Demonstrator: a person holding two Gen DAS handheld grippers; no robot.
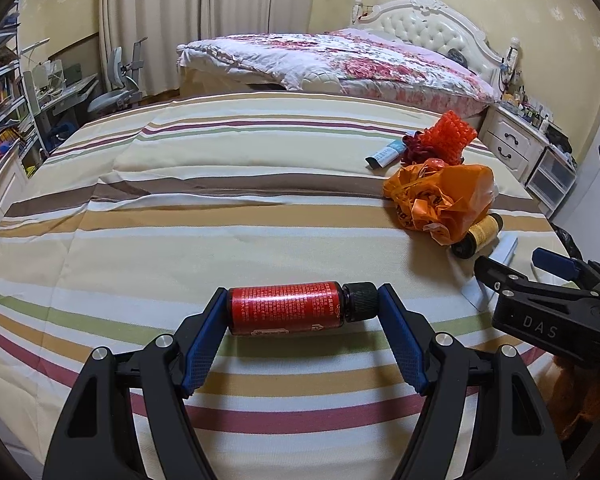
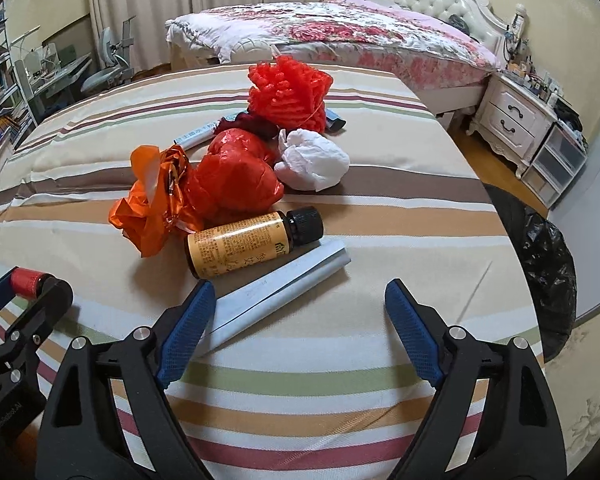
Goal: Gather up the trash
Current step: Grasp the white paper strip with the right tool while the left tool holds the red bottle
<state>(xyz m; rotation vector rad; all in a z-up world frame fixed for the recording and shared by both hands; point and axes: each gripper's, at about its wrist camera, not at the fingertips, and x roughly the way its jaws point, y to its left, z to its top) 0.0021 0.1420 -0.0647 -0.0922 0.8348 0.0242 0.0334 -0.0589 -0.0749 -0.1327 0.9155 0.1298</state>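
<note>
A red-labelled bottle point(image 1: 284, 308) with a black cap lies crosswise in my left gripper point(image 1: 302, 300), one pad on its base and the other on its cap, just above the striped bed cover point(image 1: 260, 240). My right gripper point(image 2: 300, 286) stands open over the cover. A pale flat tube point(image 2: 284, 284) lies beside its left finger point(image 2: 188, 320), untouched by the other pad. Beyond the tube are a yellow-labelled bottle point(image 2: 236, 244), an orange plastic bag point(image 2: 156, 196), a red bag point(image 2: 236, 176), a white crumpled wad point(image 2: 314, 164) and a red foam net point(image 2: 288, 92).
A black trash bag point(image 2: 548, 276) stands open on the floor off the bed's right edge. A second bed with a floral quilt point(image 2: 340, 28) lies behind, a white nightstand point(image 2: 512, 120) to its right. A desk, a chair and shelves are at the far left.
</note>
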